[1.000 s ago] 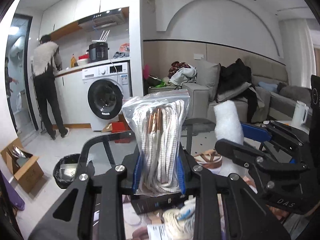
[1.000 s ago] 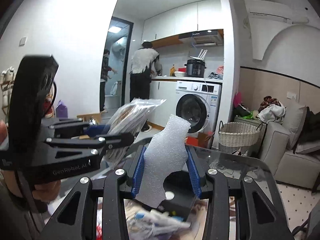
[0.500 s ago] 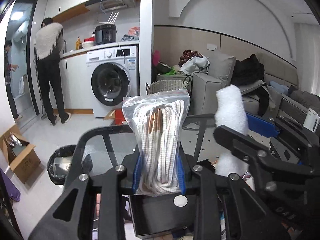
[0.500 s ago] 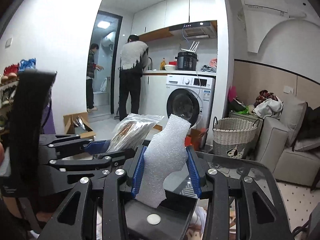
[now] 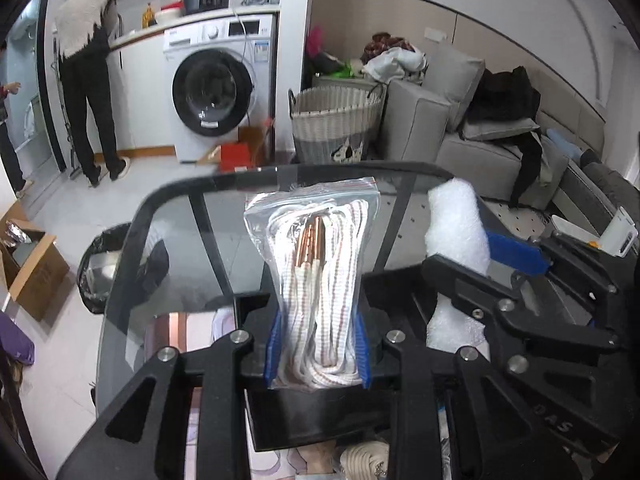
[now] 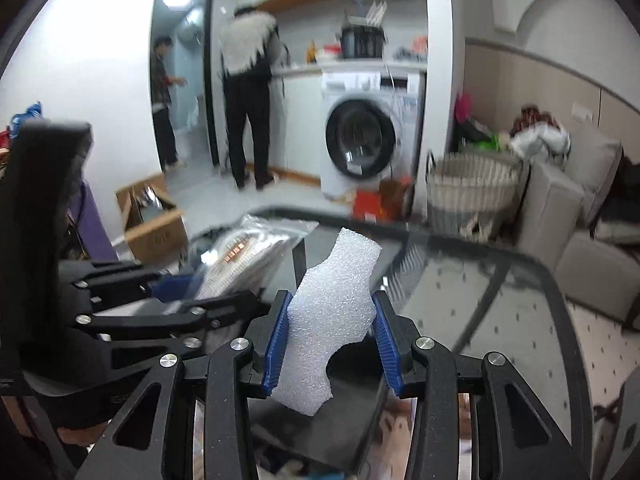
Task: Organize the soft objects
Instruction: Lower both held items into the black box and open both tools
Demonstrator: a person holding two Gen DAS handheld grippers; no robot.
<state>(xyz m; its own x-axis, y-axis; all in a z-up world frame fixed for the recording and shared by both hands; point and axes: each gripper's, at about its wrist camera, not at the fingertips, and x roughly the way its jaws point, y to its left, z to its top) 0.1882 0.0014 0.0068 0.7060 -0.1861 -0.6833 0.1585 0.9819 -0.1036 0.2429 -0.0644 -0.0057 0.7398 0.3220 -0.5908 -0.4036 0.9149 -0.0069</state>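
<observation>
Item one: a clear zip bag of striped cord [image 5: 320, 280], copper-coloured tips showing inside, is being gripped upright by the left gripper [image 5: 318, 350], its blue-padded fingers [image 5: 273, 350] being pressed against the bag's lower sides. The bag is being held above the near part of the glass-topped desk [image 5: 192, 240].

Item two: a white foam piece [image 6: 332, 316], irregular in outline with a curved notch cut in its lower right edge, is being clamped by the right gripper [image 6: 330, 350] between blue-padded fingers [image 6: 386, 340]. It is being held above the same desk, just to the right of the bag as seen from the left wrist view, where the foam [image 5: 456, 232] is also showing.

Item three: a black tray or box [image 5: 316, 416] is lying on the desk directly below the bag; its contents cannot be told.

Beyond the desk's far edge: a woven laundry basket [image 5: 336, 120], a white washing machine [image 5: 216, 92] to the basket's left, and a grey sofa [image 5: 472, 136] to its right, piled with clothes. A person in a pale fleecy top [image 5: 86, 60] is standing at the counter left of the washing machine. An open cardboard box [image 5: 32, 264] is sitting on the floor left of the desk.
</observation>
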